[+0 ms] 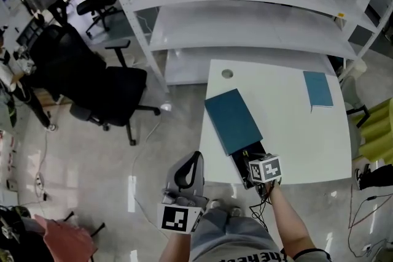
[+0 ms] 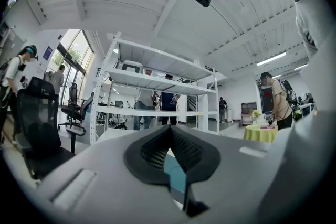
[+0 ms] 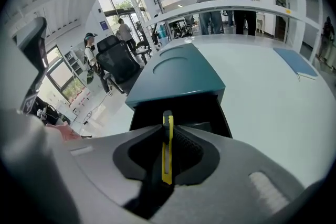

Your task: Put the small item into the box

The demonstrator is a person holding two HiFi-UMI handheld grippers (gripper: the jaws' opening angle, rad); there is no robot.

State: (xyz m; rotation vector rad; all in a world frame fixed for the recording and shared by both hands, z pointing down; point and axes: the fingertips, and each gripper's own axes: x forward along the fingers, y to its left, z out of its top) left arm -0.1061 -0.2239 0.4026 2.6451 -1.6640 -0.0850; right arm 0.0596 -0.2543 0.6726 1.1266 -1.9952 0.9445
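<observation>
A teal box [image 1: 232, 121] lies on the white table [image 1: 288, 132], its black inner tray [image 1: 249, 157] pulled out toward the near edge. My right gripper [image 1: 261, 173] hovers at that open end, shut on a thin yellow utility knife [image 3: 167, 155] held upright between its jaws [image 3: 167, 128]. In the right gripper view the knife's tip points at the dark tray [image 3: 199, 110] below the teal lid [image 3: 178, 78]. My left gripper [image 1: 187, 172] hangs off the table's near left corner, over the floor. Its jaws [image 2: 169, 131] are shut and nothing is between them.
A flat teal notebook [image 1: 317, 89] lies at the table's far right, and a round cable hole [image 1: 227, 73] sits at its far left. White shelving [image 1: 245, 15] stands behind the table. A black office chair [image 1: 104, 86] is on the floor to the left.
</observation>
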